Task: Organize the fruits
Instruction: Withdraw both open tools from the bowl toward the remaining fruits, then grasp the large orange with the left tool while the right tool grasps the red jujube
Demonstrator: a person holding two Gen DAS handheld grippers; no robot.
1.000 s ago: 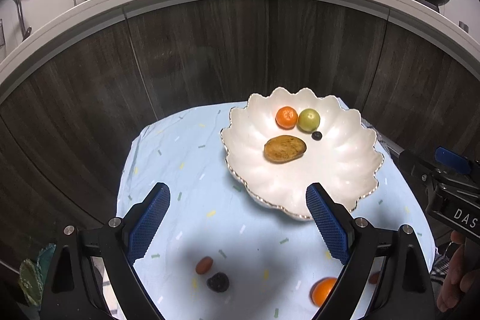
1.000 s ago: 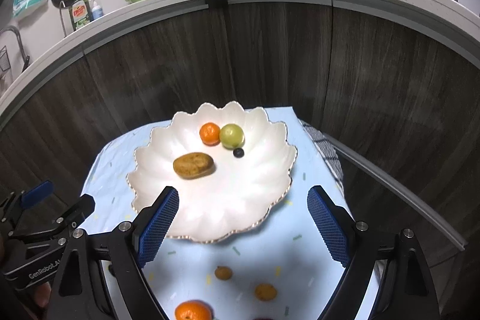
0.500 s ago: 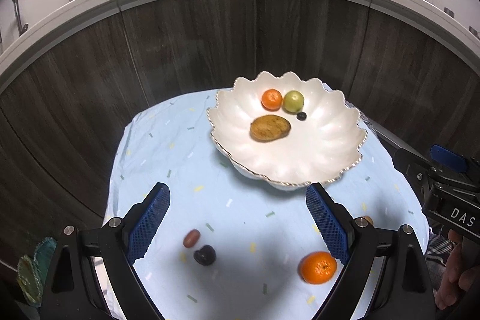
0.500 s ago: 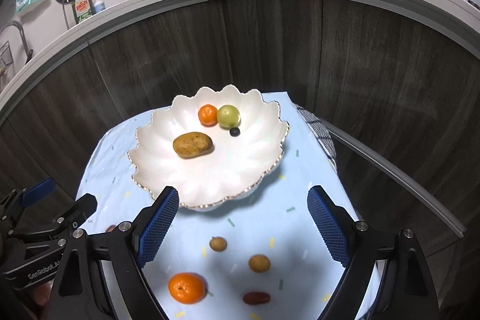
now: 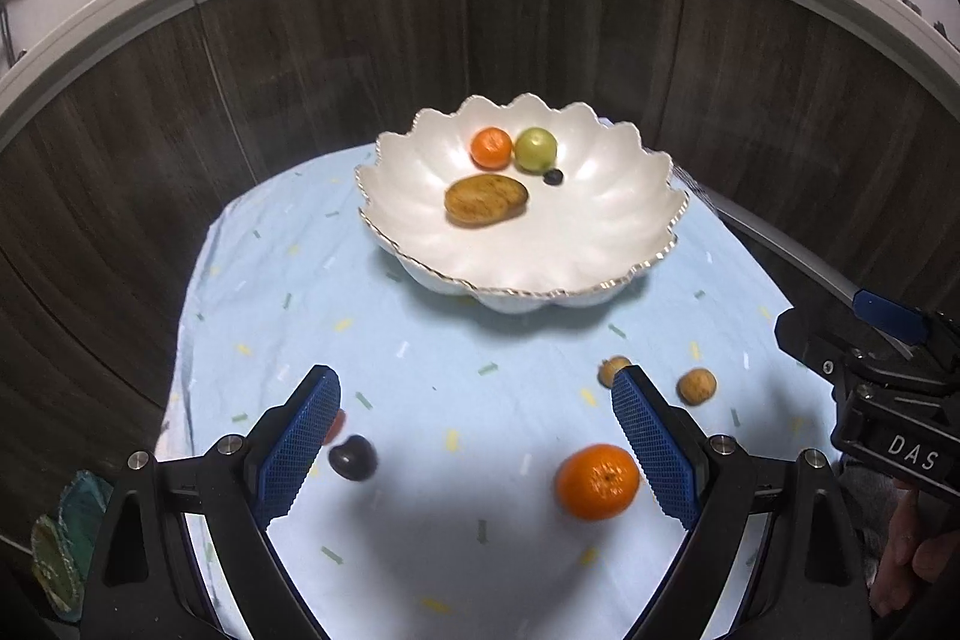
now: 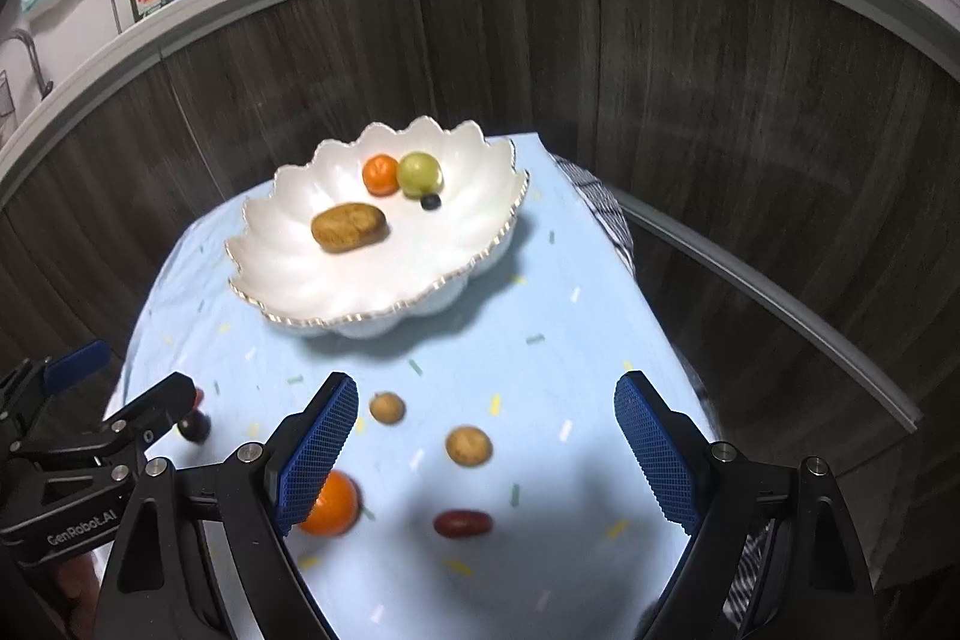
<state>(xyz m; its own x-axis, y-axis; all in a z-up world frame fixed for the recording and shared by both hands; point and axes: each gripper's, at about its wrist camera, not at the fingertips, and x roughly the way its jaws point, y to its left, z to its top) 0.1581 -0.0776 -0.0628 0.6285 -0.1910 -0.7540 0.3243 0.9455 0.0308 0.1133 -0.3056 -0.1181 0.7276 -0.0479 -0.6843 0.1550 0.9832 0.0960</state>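
the white bowl [image 5: 624,220] sits at the far end of the blue cloth [image 5: 420,340] and holds 4 fruits: a small orange [image 5: 491,147], a green fruit [image 5: 536,149], a dark berry [image 5: 552,176] and a brown oval fruit [image 5: 485,200].

nearer than the bowl, loose fruit lies on the cloth. the left gripper [image 5: 474,436] is spread wide and holds nothing; between its fingers and well short of the bowl lie a dark plum [image 5: 353,457] by the left finger and a big orange [image 5: 597,481] by the right finger.

the right gripper [image 6: 486,445] is also spread wide and empty. between its fingers, nearer than the bowl, lie 2 tan round fruits [image 6: 387,408] [image 6: 468,445] and a red date [image 6: 462,523]. its left finger covers part of the big orange.
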